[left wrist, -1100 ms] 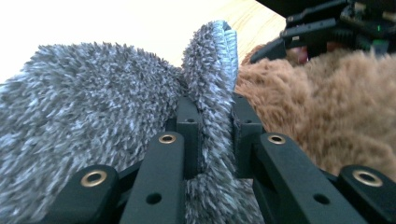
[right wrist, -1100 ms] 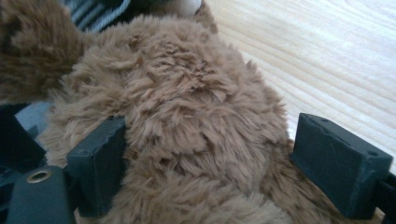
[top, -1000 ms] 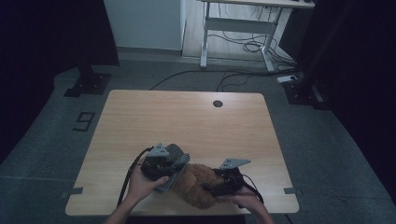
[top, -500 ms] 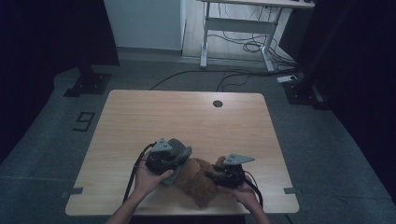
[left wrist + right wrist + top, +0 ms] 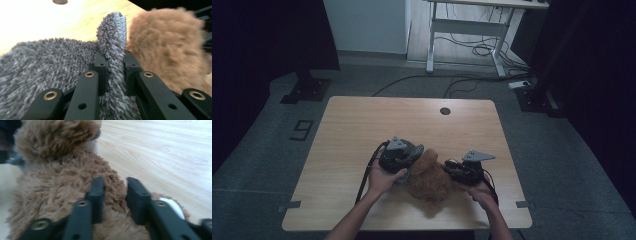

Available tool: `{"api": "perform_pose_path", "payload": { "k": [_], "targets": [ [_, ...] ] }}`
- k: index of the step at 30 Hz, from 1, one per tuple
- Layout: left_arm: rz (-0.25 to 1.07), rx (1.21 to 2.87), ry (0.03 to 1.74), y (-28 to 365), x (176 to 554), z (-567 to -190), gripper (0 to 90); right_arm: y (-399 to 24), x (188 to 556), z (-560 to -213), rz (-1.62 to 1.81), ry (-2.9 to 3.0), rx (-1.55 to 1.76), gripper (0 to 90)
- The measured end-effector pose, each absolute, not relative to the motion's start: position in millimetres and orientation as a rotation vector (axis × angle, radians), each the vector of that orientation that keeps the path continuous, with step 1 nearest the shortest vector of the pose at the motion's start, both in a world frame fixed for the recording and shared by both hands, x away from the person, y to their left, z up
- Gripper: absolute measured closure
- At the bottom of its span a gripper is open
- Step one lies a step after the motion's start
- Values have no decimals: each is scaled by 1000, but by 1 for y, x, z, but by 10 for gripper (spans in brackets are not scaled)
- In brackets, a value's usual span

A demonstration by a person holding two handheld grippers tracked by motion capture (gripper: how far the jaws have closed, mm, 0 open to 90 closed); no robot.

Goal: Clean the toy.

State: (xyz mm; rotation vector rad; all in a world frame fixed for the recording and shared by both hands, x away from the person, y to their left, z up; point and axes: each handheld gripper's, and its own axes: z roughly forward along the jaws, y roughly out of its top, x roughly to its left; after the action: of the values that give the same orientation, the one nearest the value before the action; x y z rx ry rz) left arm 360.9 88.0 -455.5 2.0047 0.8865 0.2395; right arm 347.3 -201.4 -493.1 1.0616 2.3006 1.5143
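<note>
A brown plush toy (image 5: 429, 178) lies on the wooden table (image 5: 362, 125) near its front edge, between my two grippers. In the right gripper view the plush toy (image 5: 62, 170) has a fold of its fur pinched in my right gripper (image 5: 114, 183), which is shut on it. A grey fuzzy cloth (image 5: 37, 65) lies under my left gripper (image 5: 113, 57), whose jaws are shut on an upright fold of it. From above, the left gripper (image 5: 412, 157) touches the toy's left side and the right gripper (image 5: 451, 168) its right side.
A round cable hole (image 5: 444, 110) sits near the table's far edge. A small white patch (image 5: 172, 207) shows on the toy by my right jaw. Black cables trail from both grippers toward the front edge.
Both grippers have moved away from the front edge and slightly right, taking the plush toy and grey cloth with them.
</note>
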Motion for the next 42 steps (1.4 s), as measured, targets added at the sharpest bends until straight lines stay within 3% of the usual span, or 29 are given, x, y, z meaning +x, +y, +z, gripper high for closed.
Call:
{"api": "perform_pose_path", "payload": {
  "k": [7,9,12,17,22,32,37,42],
  "targets": [
    [219,2008,889,99,347,-457,766,-202,323,-480,1634,2415,1003,288],
    [212,2003,888,102,344,-459,766,-190,316,-487,1514,2526,962,221],
    [197,2006,884,105,338,-462,767,-176,313,-507,1376,2602,976,294],
    [202,2000,882,105,336,-465,767,-172,309,-516,1367,2561,976,526],
    [217,1981,886,98,341,-464,767,-172,315,-513,1279,2436,979,598],
    [208,1927,924,96,361,-460,765,-178,350,-499,1153,2241,865,614],
    [186,1932,913,103,350,-460,761,-179,337,-507,1194,2259,745,562],
    [225,1906,846,101,340,-429,760,-184,318,-520,1278,2263,707,542]
  ]
}}
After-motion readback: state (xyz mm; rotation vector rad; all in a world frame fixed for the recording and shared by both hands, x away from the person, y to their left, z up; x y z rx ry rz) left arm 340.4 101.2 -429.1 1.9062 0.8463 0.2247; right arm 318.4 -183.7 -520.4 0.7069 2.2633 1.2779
